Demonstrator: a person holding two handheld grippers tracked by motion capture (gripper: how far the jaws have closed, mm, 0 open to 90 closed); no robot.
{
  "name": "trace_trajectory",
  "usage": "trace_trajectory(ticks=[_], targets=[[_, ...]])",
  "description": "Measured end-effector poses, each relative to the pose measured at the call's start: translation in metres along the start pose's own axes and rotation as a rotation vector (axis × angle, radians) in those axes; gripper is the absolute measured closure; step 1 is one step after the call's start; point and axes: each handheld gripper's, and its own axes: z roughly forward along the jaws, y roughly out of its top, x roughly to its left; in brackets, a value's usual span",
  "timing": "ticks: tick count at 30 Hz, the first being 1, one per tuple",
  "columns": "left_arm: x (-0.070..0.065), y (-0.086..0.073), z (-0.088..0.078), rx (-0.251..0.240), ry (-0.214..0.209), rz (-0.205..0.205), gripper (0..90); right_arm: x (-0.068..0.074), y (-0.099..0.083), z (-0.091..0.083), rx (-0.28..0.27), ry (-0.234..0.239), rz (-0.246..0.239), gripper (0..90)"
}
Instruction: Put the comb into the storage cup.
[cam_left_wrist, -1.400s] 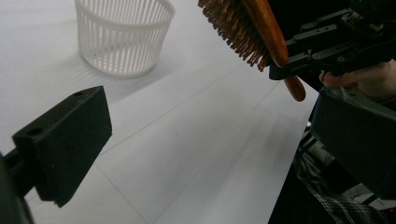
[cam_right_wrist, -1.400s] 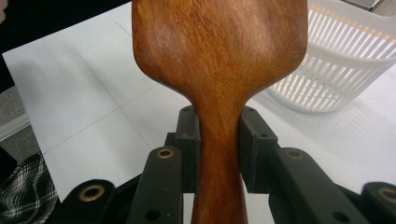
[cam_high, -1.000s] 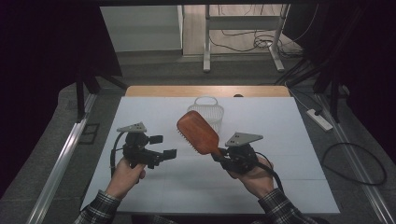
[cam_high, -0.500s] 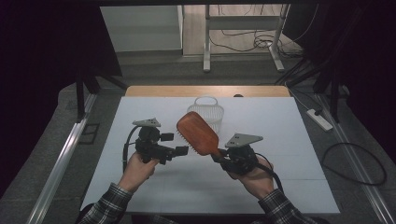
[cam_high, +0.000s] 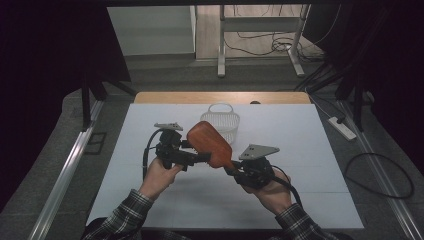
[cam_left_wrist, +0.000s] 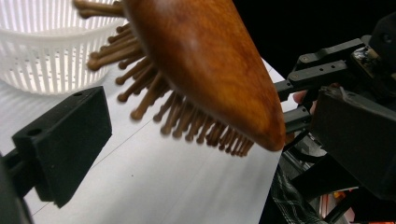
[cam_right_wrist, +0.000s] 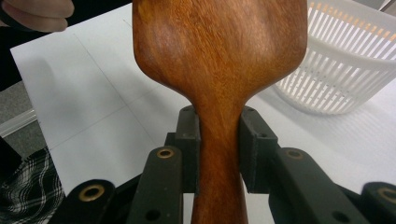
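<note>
High view: the right gripper (cam_high: 234, 169) holds a wooden brush (cam_high: 210, 144) by its handle above the white table (cam_high: 310, 200), before a white basket (cam_high: 223, 120); the left gripper (cam_high: 200, 158) sits beside the brush head.

Left gripper view: its jaws gape, bristles just above them.

Right gripper view: jaws clamp the handle from both sides.

We can't make out any writing, labels, brand marks or numbers on anything here, honestly nothing readable.
</note>
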Motion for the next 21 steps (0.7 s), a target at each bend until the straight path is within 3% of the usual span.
trace_trajectory(ticks=[13,18,21], targets=[[0.002,0.007,0.015,0.021,-0.017,-0.019,0.3,0.004,0.000,0.001,-0.007,0.000,-0.020,71.8],[0.002,0.007,0.016,0.021,-0.033,-0.025,8.4,0.006,-0.001,0.003,-0.006,-0.001,-0.030,71.8],[0.004,0.007,0.014,0.021,-0.055,-0.037,18.0,0.006,-0.001,0.003,-0.007,0.000,-0.031,71.8]])
